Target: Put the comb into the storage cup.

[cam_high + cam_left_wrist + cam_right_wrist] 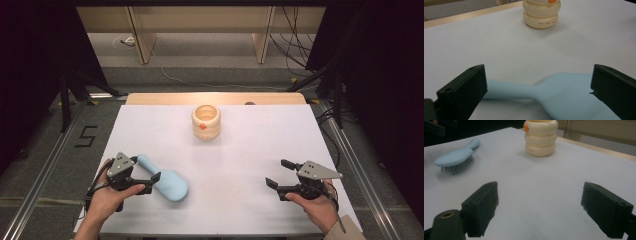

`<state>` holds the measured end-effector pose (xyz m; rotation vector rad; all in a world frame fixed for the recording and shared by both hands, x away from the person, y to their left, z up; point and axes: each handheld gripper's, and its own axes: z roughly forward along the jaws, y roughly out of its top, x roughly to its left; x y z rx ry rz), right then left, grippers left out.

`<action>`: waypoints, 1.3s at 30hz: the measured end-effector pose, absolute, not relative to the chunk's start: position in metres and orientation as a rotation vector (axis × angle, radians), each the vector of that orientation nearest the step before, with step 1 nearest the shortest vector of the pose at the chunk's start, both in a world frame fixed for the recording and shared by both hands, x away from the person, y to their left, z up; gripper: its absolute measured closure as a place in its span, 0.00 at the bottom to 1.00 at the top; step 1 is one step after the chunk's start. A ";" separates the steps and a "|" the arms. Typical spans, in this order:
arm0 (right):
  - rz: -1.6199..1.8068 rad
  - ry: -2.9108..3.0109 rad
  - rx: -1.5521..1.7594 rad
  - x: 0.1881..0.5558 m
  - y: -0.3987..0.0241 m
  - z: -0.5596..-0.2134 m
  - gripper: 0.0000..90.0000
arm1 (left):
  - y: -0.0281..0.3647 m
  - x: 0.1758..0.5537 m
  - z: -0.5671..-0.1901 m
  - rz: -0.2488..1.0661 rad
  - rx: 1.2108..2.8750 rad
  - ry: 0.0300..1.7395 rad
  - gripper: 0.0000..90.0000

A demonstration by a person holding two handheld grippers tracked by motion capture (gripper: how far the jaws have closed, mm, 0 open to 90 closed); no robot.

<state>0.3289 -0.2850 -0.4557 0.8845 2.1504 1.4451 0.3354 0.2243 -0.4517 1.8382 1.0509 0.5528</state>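
A light blue hairbrush (167, 182) lies bristles down on the white table sheet (235, 155), handle toward the far left. My left gripper (145, 170) is open, with one jaw on each side of the brush where handle meets head. In the left gripper view the brush (554, 92) lies low between the wide-apart jaws of the left gripper (538, 75), and the pads are clear of it. My right gripper (278, 173) hangs open at the near right, nothing between its jaws. The right gripper view has the brush (455, 157) far left of the right gripper (540, 192).
A cream ribbed round container (206, 121) with an orange mark stands at the far middle of the table, seen in the gripper views as the container (541, 13) and the container (540, 138). A wooden strip (215, 98) edges the far side. Stands and cables ring the table.
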 end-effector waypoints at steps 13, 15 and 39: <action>1.440 2.147 0.894 0.330 -0.284 -0.456 0.17 | 0.213 0.362 -0.437 0.601 1.853 1.077 0.48; 1.441 2.148 0.896 0.330 -0.284 -0.456 0.17 | 0.209 0.372 -0.436 0.620 1.868 1.095 0.69; 1.443 2.156 0.903 0.332 -0.284 -0.457 0.18 | 0.193 0.427 -0.470 0.506 2.330 1.182 1.00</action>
